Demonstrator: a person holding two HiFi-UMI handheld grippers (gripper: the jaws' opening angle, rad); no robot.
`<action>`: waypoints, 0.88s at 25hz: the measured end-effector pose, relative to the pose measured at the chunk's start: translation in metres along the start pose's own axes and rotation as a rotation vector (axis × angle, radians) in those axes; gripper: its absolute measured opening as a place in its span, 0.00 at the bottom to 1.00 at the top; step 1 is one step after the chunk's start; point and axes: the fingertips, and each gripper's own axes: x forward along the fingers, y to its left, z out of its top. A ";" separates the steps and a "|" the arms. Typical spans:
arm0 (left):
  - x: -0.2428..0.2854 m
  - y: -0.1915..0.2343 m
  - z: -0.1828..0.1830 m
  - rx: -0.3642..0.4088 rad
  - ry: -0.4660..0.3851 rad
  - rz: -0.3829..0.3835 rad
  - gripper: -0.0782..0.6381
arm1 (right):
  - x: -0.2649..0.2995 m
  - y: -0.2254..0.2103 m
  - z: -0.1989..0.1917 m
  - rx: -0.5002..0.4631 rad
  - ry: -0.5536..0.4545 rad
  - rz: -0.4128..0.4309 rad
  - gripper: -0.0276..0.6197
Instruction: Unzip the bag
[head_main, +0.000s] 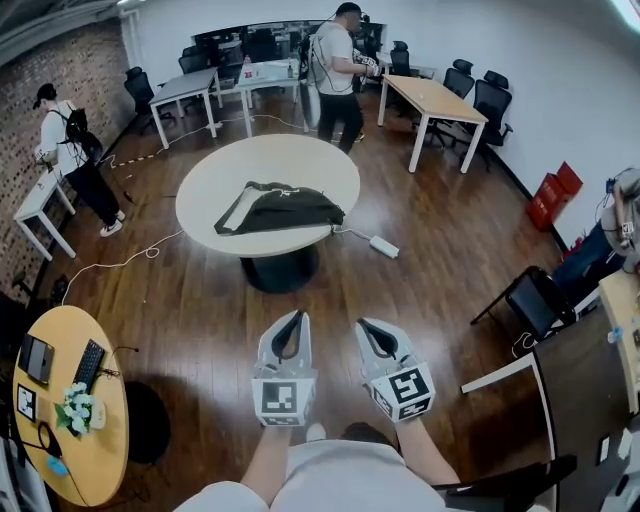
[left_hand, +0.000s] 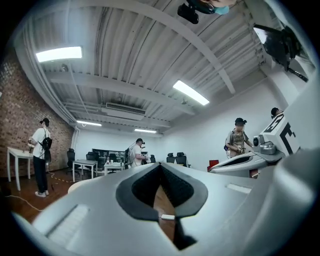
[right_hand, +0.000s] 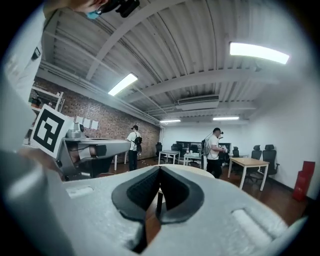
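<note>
the left gripper (head_main: 291, 318) and right gripper (head_main: 366, 327) hung side by side with their jaws pressed together, nothing between them — the dark bag (head_main: 279, 208) lay flat on the round table (head_main: 206, 178), well ahead of both.

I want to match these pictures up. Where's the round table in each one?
Head view: the table sits in the middle of the upper half, with the bag on it.
Left gripper view: the table is a pale sliver, low on the left.
Right gripper view: the table is a pale strip just right of centre.
Shared landmark: the person in white shirt standing beyond the table.
</note>
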 end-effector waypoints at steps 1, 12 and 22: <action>0.014 0.008 -0.011 -0.013 0.024 -0.007 0.13 | 0.014 -0.006 -0.008 0.015 0.019 -0.005 0.03; 0.212 0.070 -0.080 -0.023 0.112 -0.034 0.13 | 0.192 -0.159 -0.029 0.055 0.045 -0.040 0.03; 0.398 0.131 -0.120 -0.029 0.175 0.023 0.13 | 0.358 -0.300 -0.043 0.100 0.084 0.001 0.03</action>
